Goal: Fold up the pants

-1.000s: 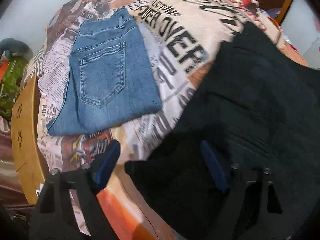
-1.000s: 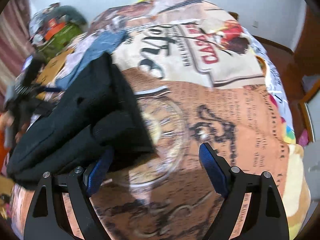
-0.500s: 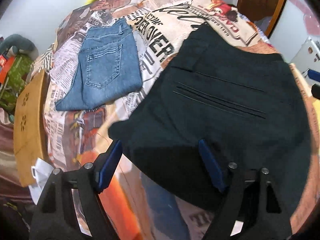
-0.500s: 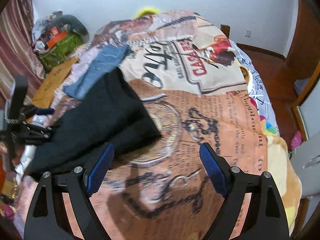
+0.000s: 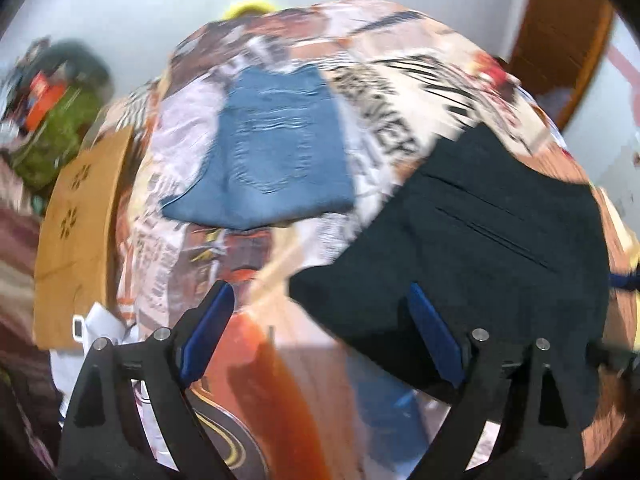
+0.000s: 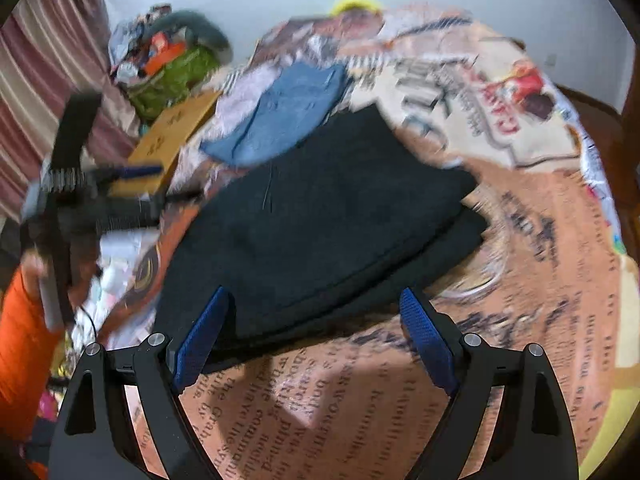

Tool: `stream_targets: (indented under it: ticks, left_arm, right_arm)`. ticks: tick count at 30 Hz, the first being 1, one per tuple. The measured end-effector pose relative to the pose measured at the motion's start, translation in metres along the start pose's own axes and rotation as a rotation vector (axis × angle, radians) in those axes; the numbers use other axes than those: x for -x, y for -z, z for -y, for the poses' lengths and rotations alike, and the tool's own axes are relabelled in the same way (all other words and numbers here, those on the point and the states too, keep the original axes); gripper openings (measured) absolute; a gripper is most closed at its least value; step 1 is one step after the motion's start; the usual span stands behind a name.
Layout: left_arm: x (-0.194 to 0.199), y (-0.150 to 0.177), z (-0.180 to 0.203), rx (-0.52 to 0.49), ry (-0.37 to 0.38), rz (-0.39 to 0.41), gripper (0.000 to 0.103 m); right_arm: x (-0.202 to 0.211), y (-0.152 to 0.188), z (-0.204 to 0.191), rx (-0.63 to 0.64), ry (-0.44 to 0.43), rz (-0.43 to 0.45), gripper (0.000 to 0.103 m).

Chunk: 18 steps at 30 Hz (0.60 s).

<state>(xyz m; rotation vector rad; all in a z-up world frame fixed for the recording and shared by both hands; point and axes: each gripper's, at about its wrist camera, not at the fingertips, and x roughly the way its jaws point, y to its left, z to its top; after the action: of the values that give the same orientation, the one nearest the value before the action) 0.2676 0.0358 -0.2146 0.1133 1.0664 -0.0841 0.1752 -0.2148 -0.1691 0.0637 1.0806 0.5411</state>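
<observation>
Your left claw [image 5: 316,336] and right claw [image 6: 316,336] both gape apart, holding nothing. The black pants [image 6: 320,220] lie folded on the bed [image 6: 540,240] beside the jeans [image 5: 272,160]; soft, limp cloth, so pinch a doubled corner

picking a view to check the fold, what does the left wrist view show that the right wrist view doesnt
Only the left wrist view: the black pants' welt pocket seams and the wooden door. Only the right wrist view: the pants' stacked folded edges, the left gripper, the striped curtain. Both: folded blue jeans beyond the black pants on the printed bedspread, and open jaws.
</observation>
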Motion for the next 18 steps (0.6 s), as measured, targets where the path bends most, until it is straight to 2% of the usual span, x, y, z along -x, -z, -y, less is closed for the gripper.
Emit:
stream_targets:
  ticks: [3, 9, 15, 18]
  left_arm:
    - [-0.014, -0.007, -0.021, 0.042, -0.025, -0.012, 0.090]
    - [-0.057, -0.026, -0.049, 0.098, -0.061, -0.064, 0.090]
    - [-0.114, -0.037, -0.039, 0.020, -0.101, -0.189, 0.090]
    - [-0.132, -0.033, -0.026, -0.038, -0.068, -0.248, 0.090]
  right_arm:
    - [-0.016, 0.005, 0.003, 0.049, 0.027, -0.030, 0.087]
    - [-0.020, -0.001, 0.023, 0.084, 0.054, -0.048, 0.087]
    - [-0.026, -0.007, 0.033, 0.099, 0.093, -0.034, 0.085]
    - [-0.030, -0.015, 0.045, 0.087, 0.115, -0.031, 0.085]
